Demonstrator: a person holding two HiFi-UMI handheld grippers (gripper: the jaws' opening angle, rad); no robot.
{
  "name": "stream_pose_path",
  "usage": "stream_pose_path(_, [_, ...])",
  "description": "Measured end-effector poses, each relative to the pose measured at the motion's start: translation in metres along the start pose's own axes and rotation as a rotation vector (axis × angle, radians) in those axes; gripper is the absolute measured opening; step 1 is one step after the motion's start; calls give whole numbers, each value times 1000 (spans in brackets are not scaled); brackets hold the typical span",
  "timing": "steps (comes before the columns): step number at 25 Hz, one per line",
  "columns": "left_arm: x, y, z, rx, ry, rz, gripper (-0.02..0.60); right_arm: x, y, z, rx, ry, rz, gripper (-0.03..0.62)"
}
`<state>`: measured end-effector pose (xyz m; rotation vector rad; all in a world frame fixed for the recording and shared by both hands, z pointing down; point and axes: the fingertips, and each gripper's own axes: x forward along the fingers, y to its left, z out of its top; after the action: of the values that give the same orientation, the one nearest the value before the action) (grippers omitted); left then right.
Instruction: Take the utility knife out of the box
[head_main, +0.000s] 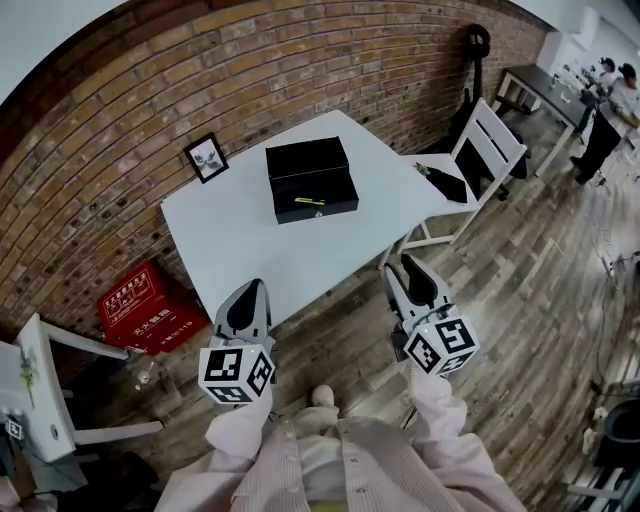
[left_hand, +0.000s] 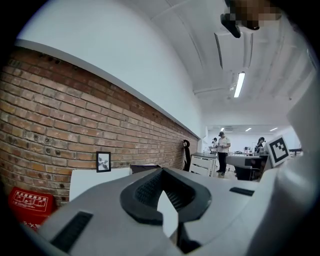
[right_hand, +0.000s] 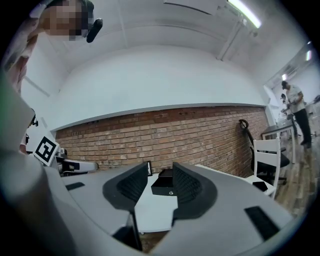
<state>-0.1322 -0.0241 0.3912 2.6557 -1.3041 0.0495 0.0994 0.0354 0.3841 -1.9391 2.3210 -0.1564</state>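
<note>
Showing the black box (head_main: 310, 178) on the white worktop (head_main: 230, 245), lid down, gold latch (head_main: 309, 201) toward us. We cannot see the utility knife in any view; the closed lid hides the box's contents. Both grippers are near the worktop's front edge, well apart from the box. The left gripper (head_main: 250, 288) has its jaw tips pressed together, pinching nothing, and in its own view these jaws cover most of the box. The right gripper (head_main: 405, 272) has its jaws spread, with nothing between them.
</note>
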Motion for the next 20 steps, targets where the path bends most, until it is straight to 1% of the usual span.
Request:
stream_pose_path(7, [30, 20, -4, -14, 16, -31, -8, 28, -9, -9, -4, 23, -33, 143])
stream_pose_path(12, [42, 29, -8, -34, 29, -36, -8, 44, -11, -11, -17, 43, -45, 143])
stream_pose_path(15, [50, 35, -11, -47, 34, -29, -8, 53, -19, -11, -30, 36, -83, 143])
stream_pose_path(20, [68, 45, -15, -63, 40, -4, -8, 76, -32, -15, -12, 41, -65, 143])
